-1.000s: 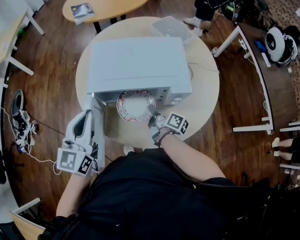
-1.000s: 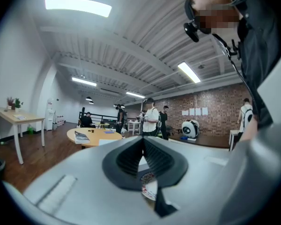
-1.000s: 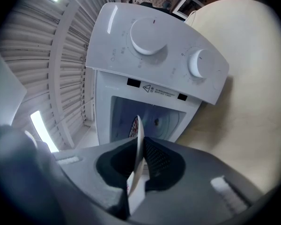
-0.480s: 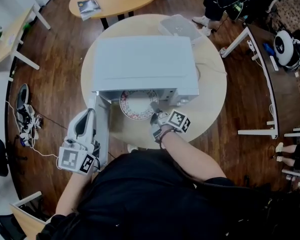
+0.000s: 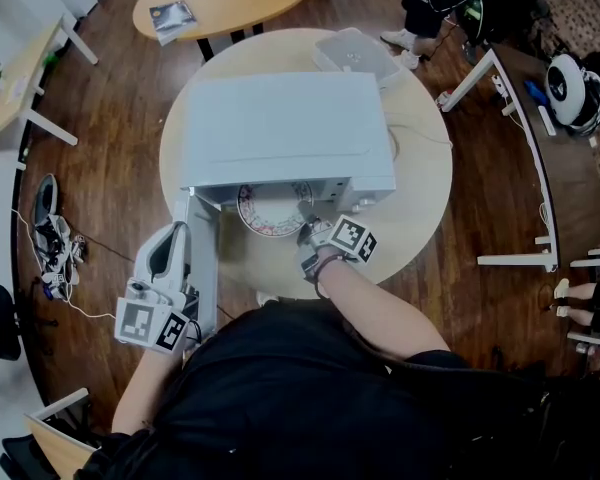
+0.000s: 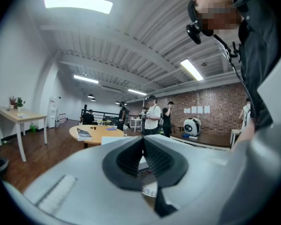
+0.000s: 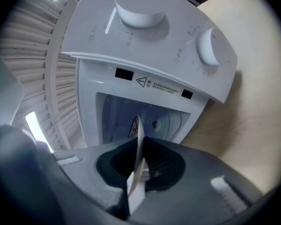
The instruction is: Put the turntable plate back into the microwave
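Wooden flooring surrounds a round desk (image 5: 420, 218) that carries a white microwave (image 5: 280, 128), its door (image 5: 205, 258) swung out to the person's left so the cavity is open for loading. The turntable plate (image 5: 265, 213) sits about half under the microwave's roof and half out over the desk. The right tool (image 5: 310, 233) is clamped on the plate's near rim, probably because an edge grip leaves the plate's broad face free to slide in flat. The right gripper view shows that rim edge-on, pinched between the 2 dark pads, with the open cavity straight ahead beneath the 2 dials (image 7: 140, 11). The left tool (image 5: 178, 233) hangs just beside the open door with its jaws together on nothing (perhaps ready to steady or close it), though neither view shows whether it touches the door. From the head view the cavity floor is hidden by the microwave's roof, so the far half of the plate cannot be seen. Whether the plate has reached its seat is not clear from the right gripper view either, since the plate shows only as a thin line. A clear box (image 5: 355, 53) behind the microwave is too small to read.
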